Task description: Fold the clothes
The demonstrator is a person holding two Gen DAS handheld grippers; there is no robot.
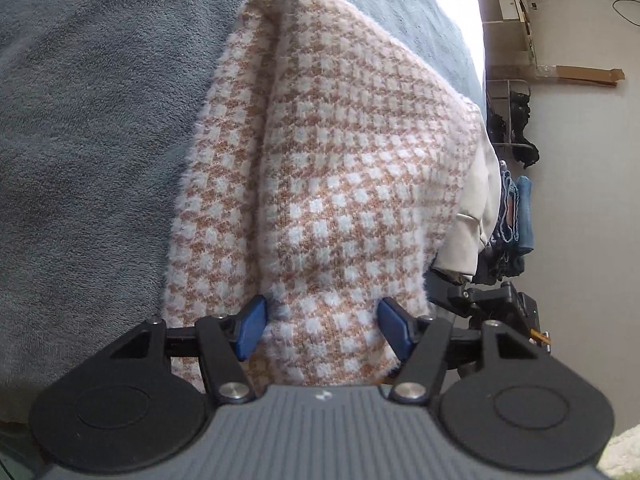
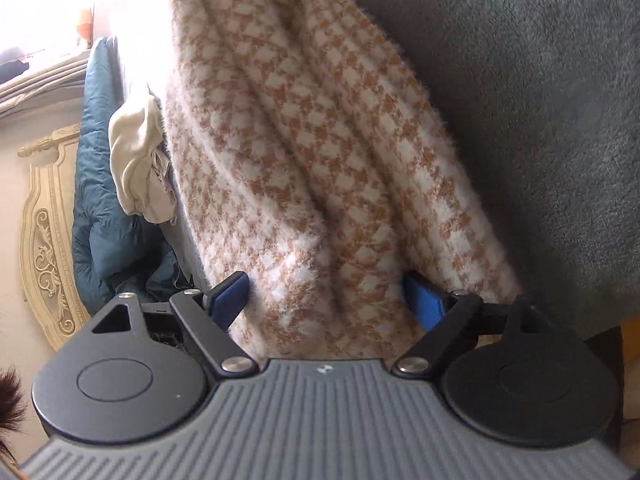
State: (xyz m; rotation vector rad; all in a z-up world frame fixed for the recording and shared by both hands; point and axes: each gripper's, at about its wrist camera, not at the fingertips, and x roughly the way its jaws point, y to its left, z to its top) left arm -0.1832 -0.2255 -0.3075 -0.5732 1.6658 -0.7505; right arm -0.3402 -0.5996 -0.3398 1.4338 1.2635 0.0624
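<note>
My left gripper, lower frame: blue finger pads on black linkage arms, silver pivot screws, two round black discs, a ribbed grey body with a small white mark. My right gripper shows the same build.

Both wrist cameras look forward along their blue-padded fingers, very close to the fuzzy tan-and-white houndstooth knit on grey fleece bedding; they apparently face opposite sides.
</note>
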